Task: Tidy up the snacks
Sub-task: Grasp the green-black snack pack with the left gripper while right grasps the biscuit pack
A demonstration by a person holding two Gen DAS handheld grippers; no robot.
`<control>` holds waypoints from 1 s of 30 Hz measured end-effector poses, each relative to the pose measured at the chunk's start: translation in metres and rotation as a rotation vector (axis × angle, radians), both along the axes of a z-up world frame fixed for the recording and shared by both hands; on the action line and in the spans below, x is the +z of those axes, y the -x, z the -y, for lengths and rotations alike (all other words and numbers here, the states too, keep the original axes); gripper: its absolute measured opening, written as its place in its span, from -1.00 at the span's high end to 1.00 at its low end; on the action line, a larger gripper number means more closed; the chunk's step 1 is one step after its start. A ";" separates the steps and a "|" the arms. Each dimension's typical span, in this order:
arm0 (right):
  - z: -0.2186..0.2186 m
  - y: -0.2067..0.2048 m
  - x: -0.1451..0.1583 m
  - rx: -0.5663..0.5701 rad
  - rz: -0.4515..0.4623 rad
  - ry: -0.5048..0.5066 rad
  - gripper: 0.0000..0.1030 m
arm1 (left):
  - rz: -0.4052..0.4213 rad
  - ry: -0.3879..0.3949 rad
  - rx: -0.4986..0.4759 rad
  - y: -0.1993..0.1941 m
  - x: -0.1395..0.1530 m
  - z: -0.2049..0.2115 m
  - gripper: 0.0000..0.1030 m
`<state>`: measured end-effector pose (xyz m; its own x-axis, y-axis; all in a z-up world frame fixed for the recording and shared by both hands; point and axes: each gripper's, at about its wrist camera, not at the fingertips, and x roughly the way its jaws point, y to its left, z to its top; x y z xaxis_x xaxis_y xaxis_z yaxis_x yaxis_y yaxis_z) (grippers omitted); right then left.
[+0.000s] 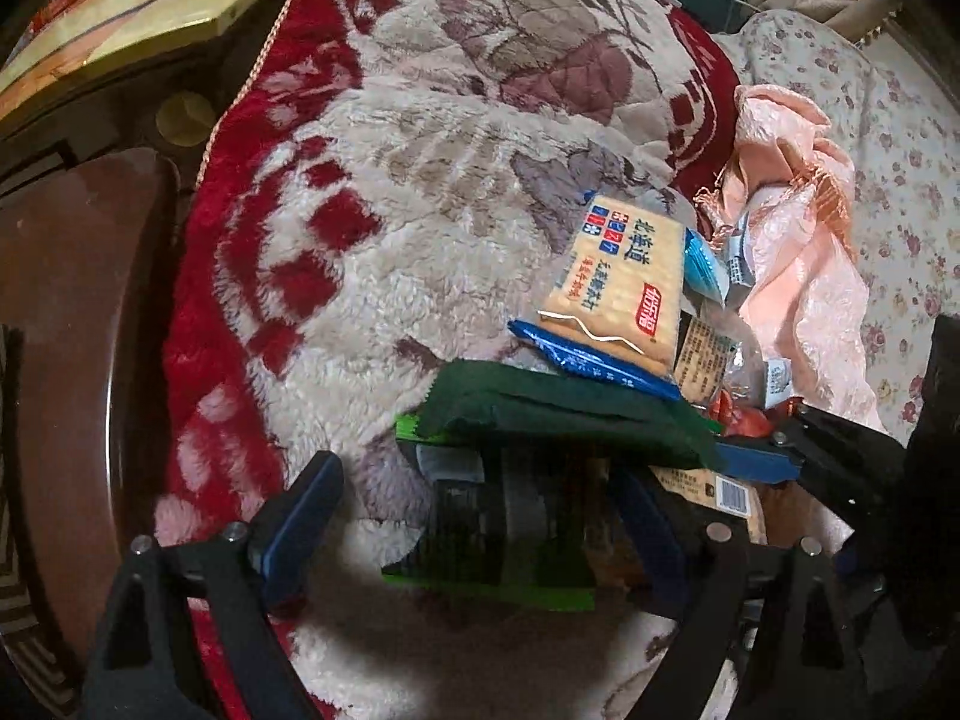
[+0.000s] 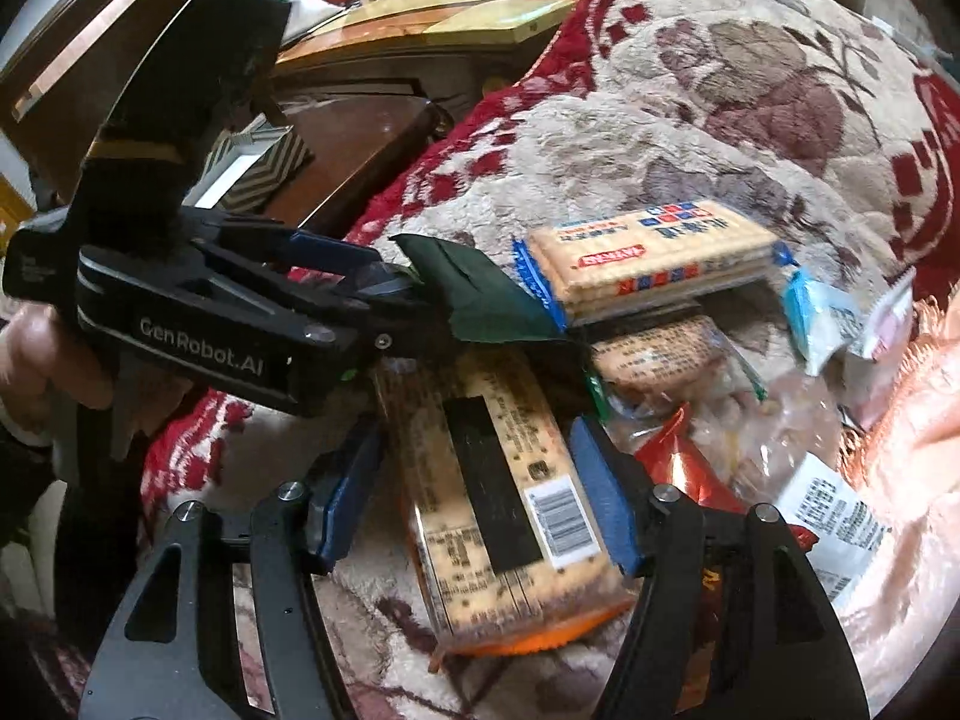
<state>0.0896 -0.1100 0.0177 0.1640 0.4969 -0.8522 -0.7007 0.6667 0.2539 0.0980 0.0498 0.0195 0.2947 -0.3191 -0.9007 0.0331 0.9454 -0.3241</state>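
Observation:
A green snack pack (image 1: 510, 498) lies on the plush blanket between the fingers of my left gripper (image 1: 474, 516), whose jaws are wide and not touching it. Its dark green end (image 2: 480, 294) shows in the right wrist view beside the left gripper (image 2: 384, 294). My right gripper (image 2: 474, 486) is open around an orange-edged cracker pack (image 2: 504, 510), pads close to its sides. A blue-edged cracker pack (image 1: 618, 294) lies beyond, also in the right wrist view (image 2: 648, 258). In the left wrist view the right gripper (image 1: 774, 450) reaches in from the right.
Small snack packets (image 2: 816, 318), a red packet (image 2: 678, 468) and a clear bag (image 2: 780, 426) lie to the right. A pink cloth (image 1: 798, 252) lies on the floral cover. A dark wooden table (image 1: 66, 324) stands left of the blanket (image 1: 384, 180).

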 end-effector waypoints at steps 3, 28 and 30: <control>-0.008 0.007 -0.003 0.047 0.058 0.056 -0.28 | 0.000 0.023 -0.033 0.003 0.000 -0.001 -0.79; 0.039 0.078 0.013 -0.174 0.023 -0.066 -0.03 | 0.103 -0.038 -0.021 0.051 0.023 -0.003 -0.05; 0.039 0.084 0.022 -0.178 0.028 -0.093 -0.03 | 0.123 -0.051 -0.001 0.063 0.028 -0.005 -0.05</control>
<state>0.0060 -0.1486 0.0393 0.2797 0.5341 -0.7978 -0.5815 0.7555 0.3018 0.0347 0.0552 0.0472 0.4036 -0.2746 -0.8728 0.0710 0.9604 -0.2693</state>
